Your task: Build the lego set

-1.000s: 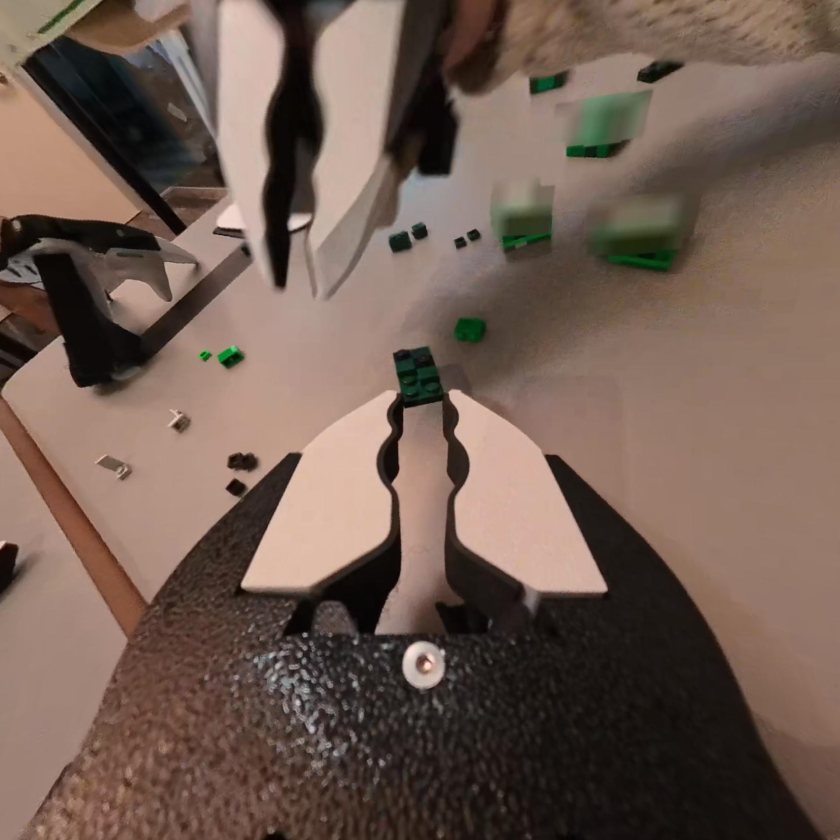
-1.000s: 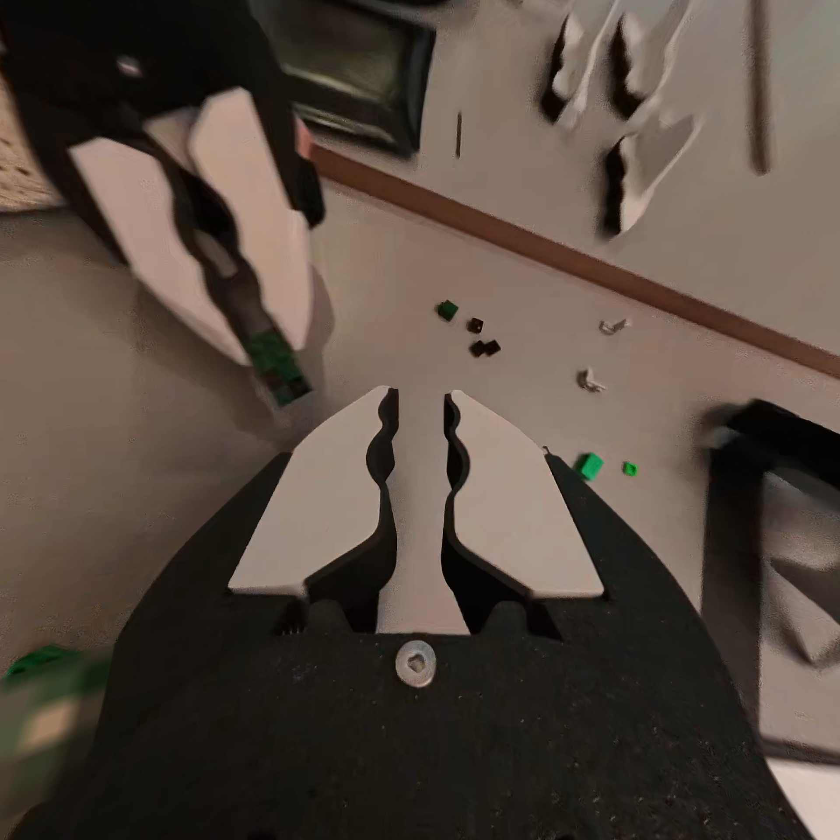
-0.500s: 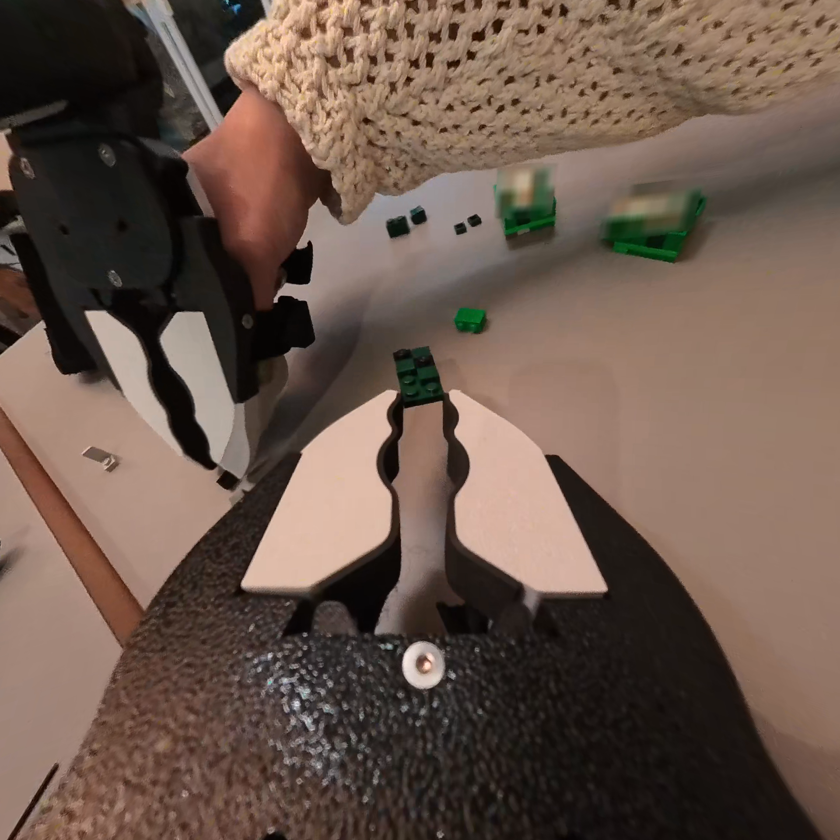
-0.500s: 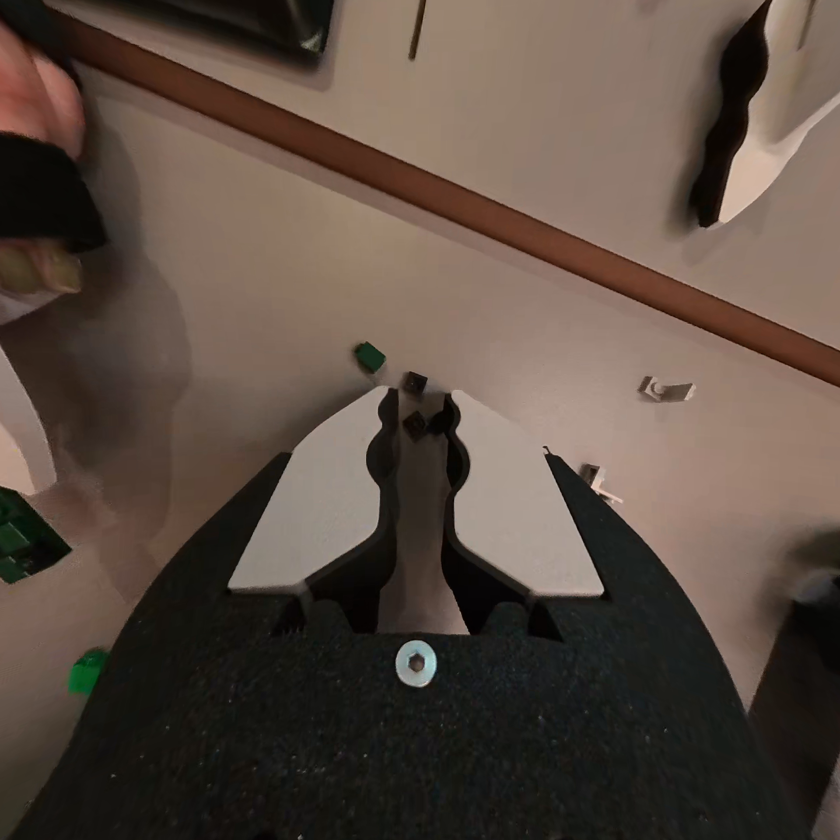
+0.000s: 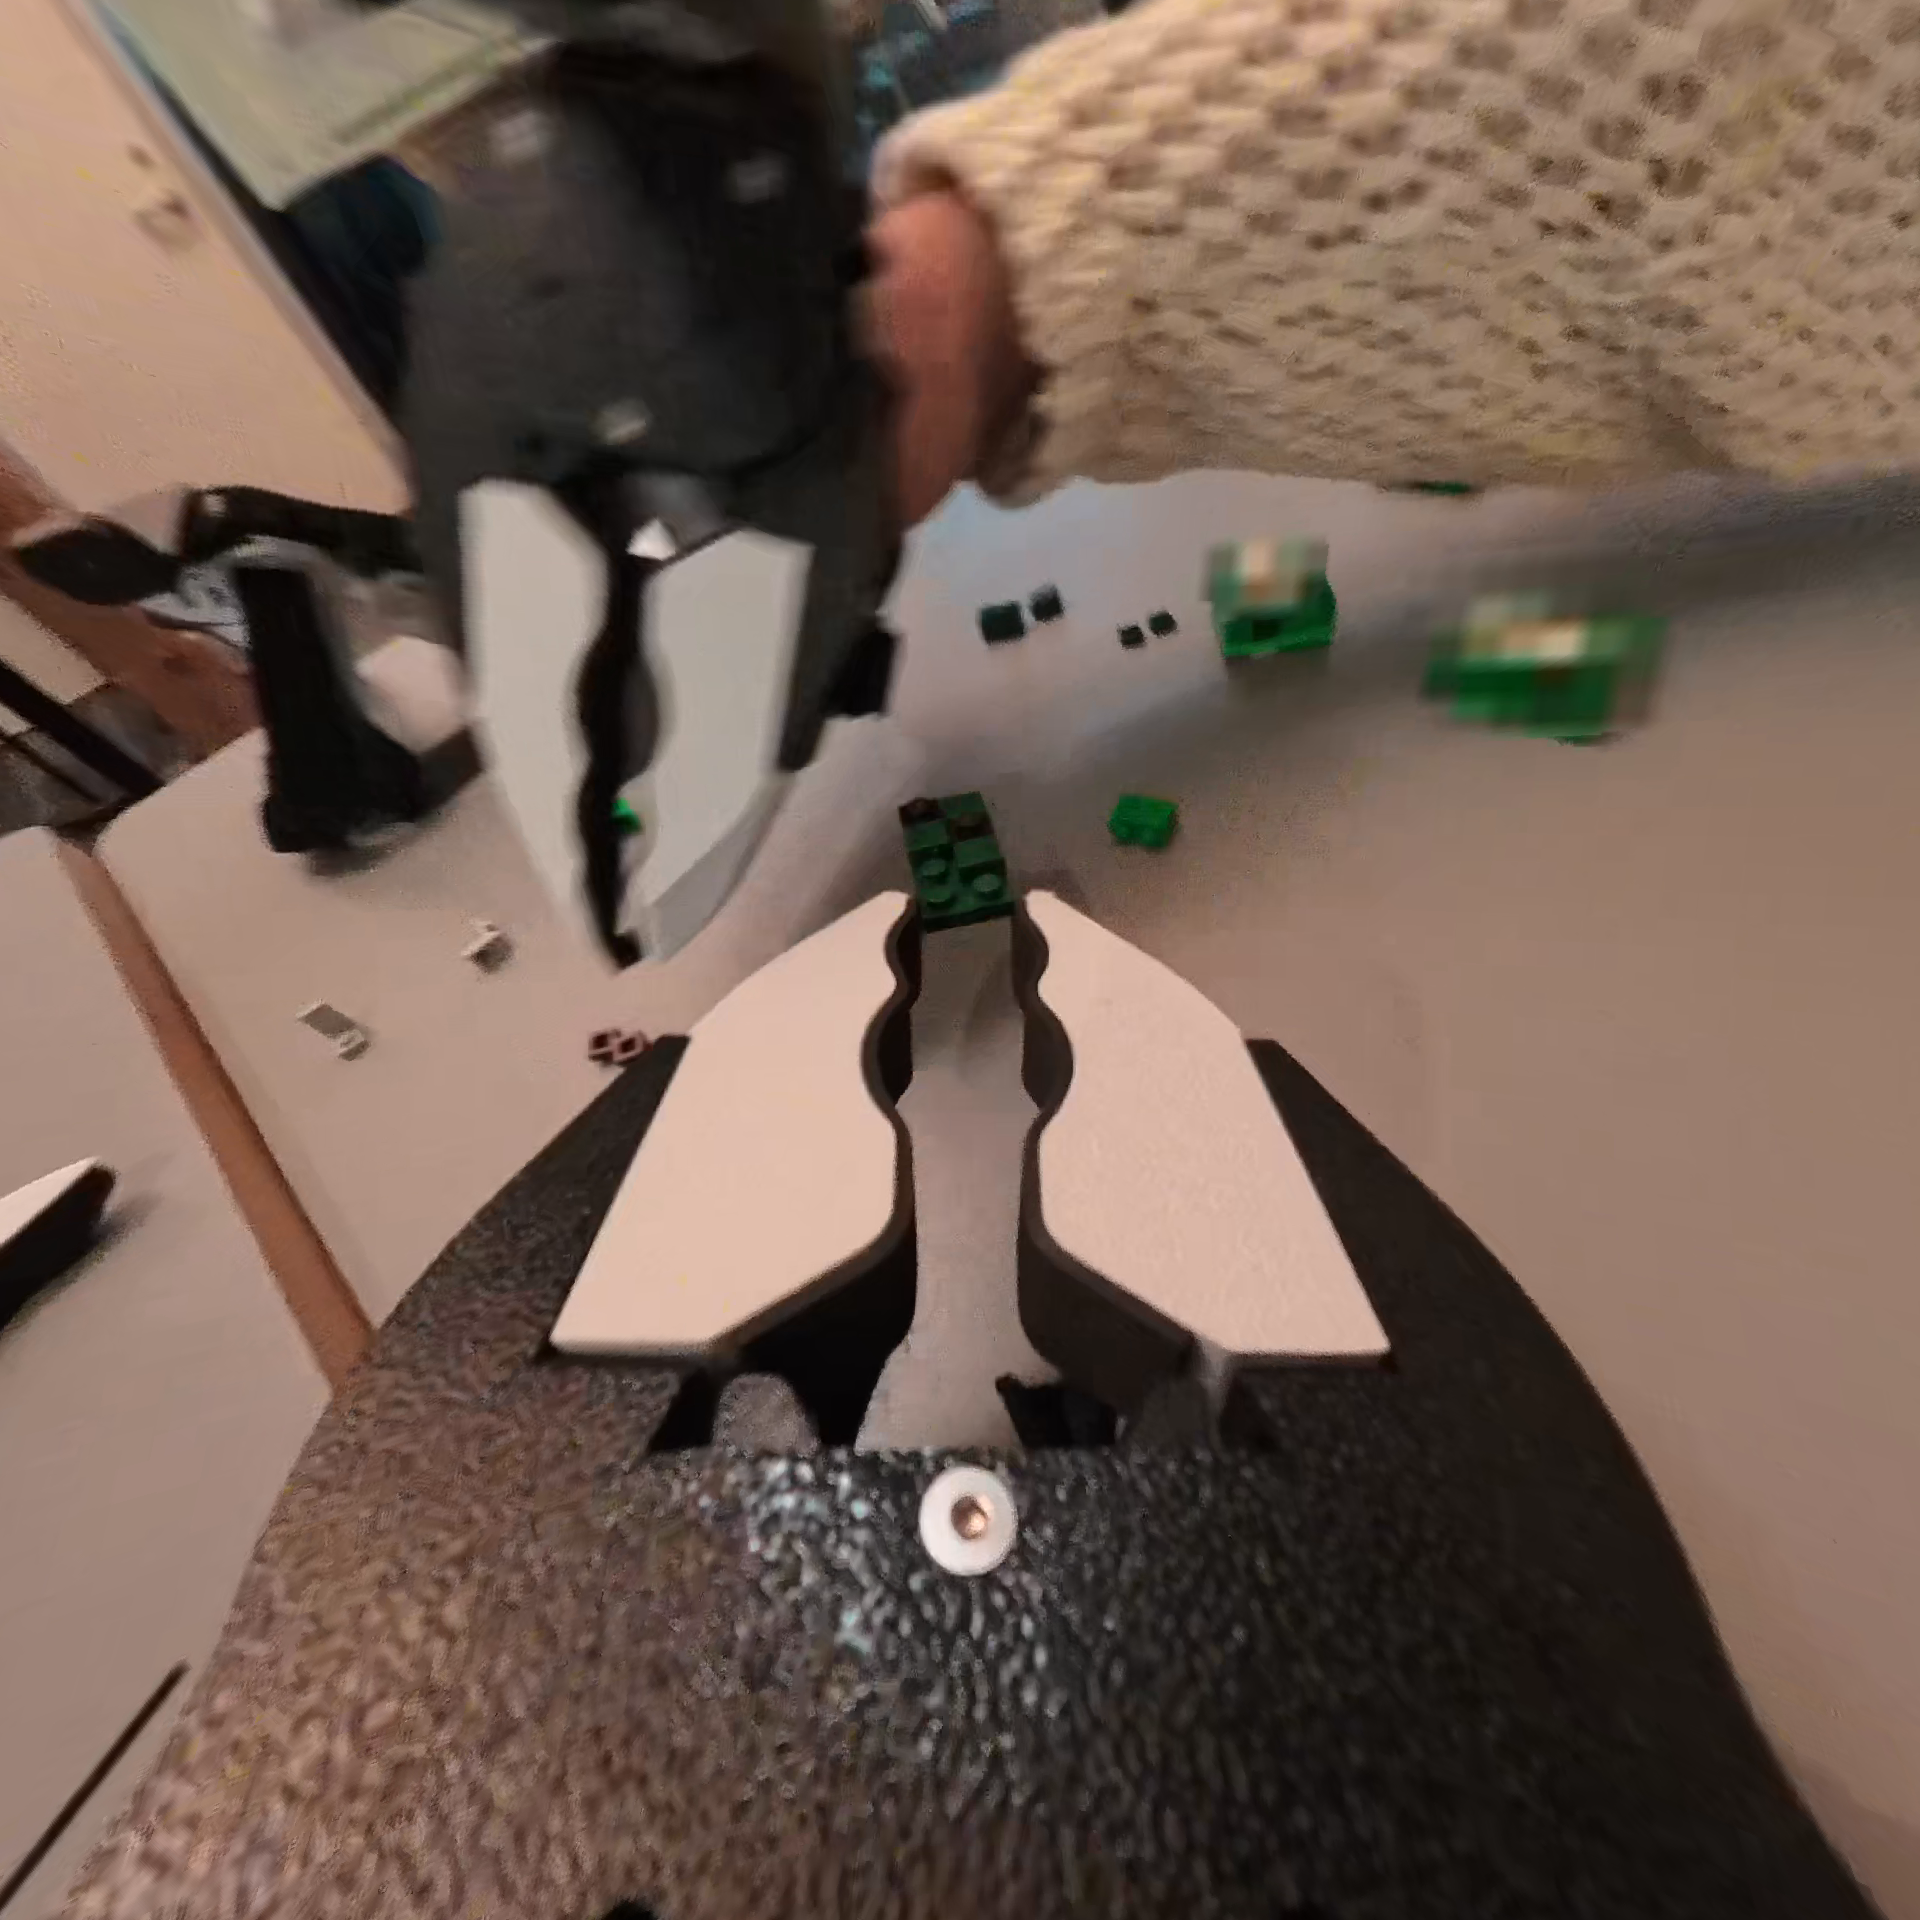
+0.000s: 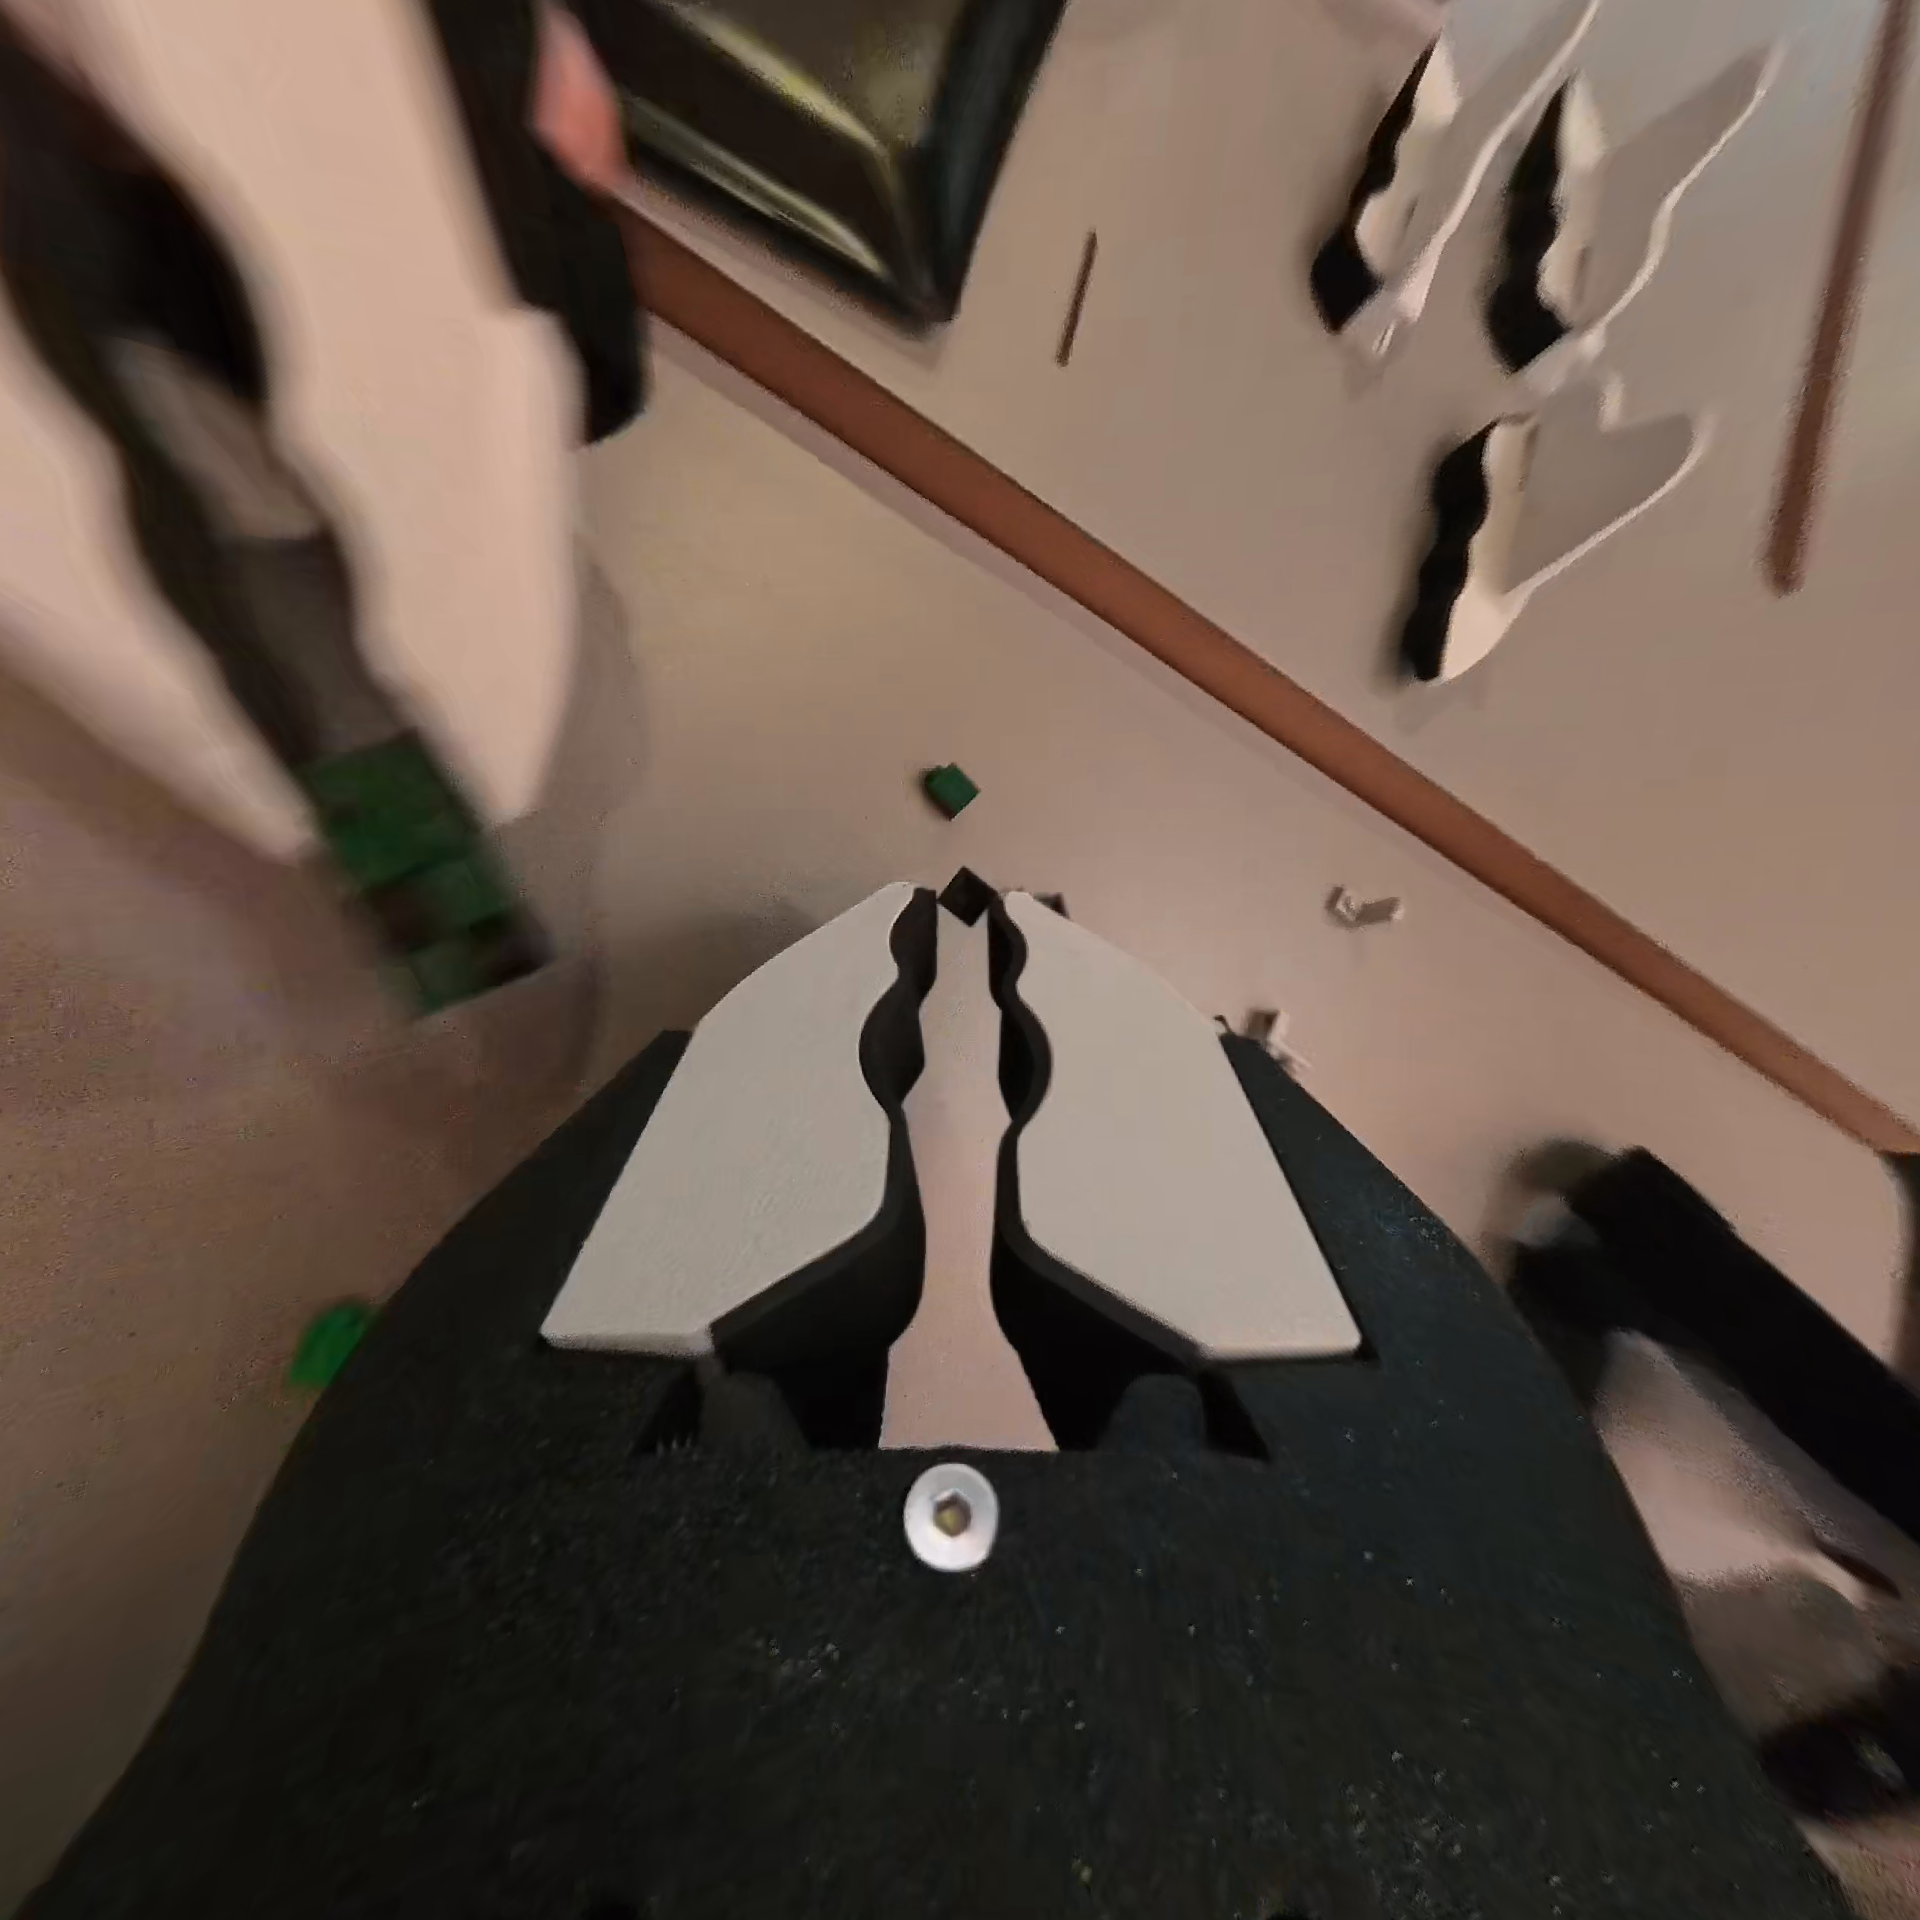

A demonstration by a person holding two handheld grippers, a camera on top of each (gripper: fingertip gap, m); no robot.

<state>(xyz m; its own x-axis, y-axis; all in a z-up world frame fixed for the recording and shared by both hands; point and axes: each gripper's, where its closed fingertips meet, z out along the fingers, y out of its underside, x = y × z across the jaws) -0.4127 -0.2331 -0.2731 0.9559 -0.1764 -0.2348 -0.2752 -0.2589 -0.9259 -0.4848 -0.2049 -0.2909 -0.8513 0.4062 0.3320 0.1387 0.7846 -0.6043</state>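
Observation:
My left gripper (image 5: 966,914) is shut on a dark green lego assembly (image 5: 956,857) with black studs on top, held at the fingertips above the table. My right gripper (image 6: 961,906) is shut on a small black piece (image 6: 964,896) pinched at its tips. In the left wrist view the right gripper (image 5: 618,930) hangs to the left of the assembly, tips down, held by a hand in a cream knit sleeve (image 5: 1403,239). In the right wrist view the left gripper with the green assembly (image 6: 426,873) shows blurred at the left.
A bright green brick (image 5: 1143,821), small dark pieces (image 5: 1023,613) and two blurred green builds (image 5: 1273,608) (image 5: 1538,675) lie farther back. White bits (image 5: 486,945), black bits (image 5: 618,1042) and a green brick (image 6: 951,790) lie near the brown table edge (image 6: 1143,623). A black stand (image 5: 312,727) stands left. It is some 5 centimetres from my right tips to the green brick (image 6: 951,790).
My right gripper has closed on a small black piece from the table, lifted it and swung back toward the left gripper. The left gripper has held the green assembly still.

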